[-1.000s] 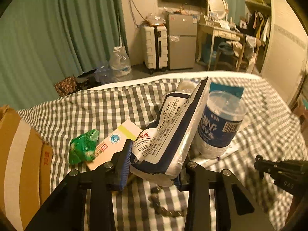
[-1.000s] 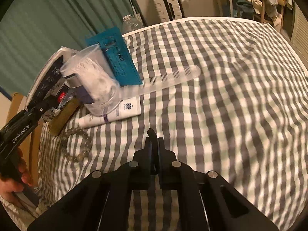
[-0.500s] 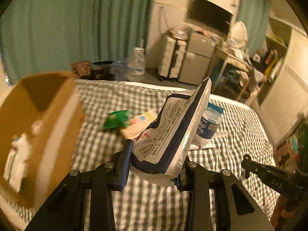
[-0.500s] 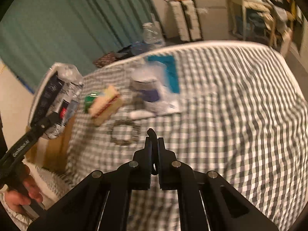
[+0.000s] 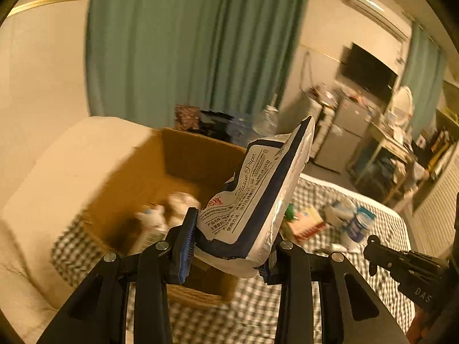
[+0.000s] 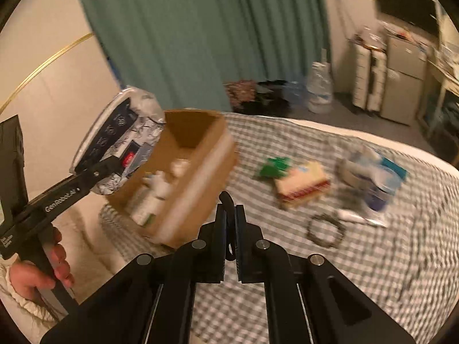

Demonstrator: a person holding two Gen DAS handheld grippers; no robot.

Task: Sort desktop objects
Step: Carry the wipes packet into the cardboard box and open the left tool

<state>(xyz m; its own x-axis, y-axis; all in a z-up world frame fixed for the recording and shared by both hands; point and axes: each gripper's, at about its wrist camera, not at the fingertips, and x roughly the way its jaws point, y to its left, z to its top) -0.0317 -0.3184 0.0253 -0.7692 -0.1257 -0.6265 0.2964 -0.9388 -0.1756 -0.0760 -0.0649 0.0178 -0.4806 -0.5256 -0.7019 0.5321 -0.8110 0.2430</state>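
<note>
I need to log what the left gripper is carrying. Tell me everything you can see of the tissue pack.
The tissue pack is a soft plastic packet, white with dark navy edging, printed "Tissue Paper" with small text and a red mark. It looks crumpled and partly emptied. The left gripper clamps its lower end between blue pads, so it sticks up tilted to the right. It hangs in the air beside the open cardboard box; nothing but the pads touches it.

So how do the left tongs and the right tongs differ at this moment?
The left tongs are clamped on a tissue pack; the right tongs are shut and hold nothing. The left tongs hang beside the cardboard box, the right tongs above the checked cloth. Both are black.
</note>
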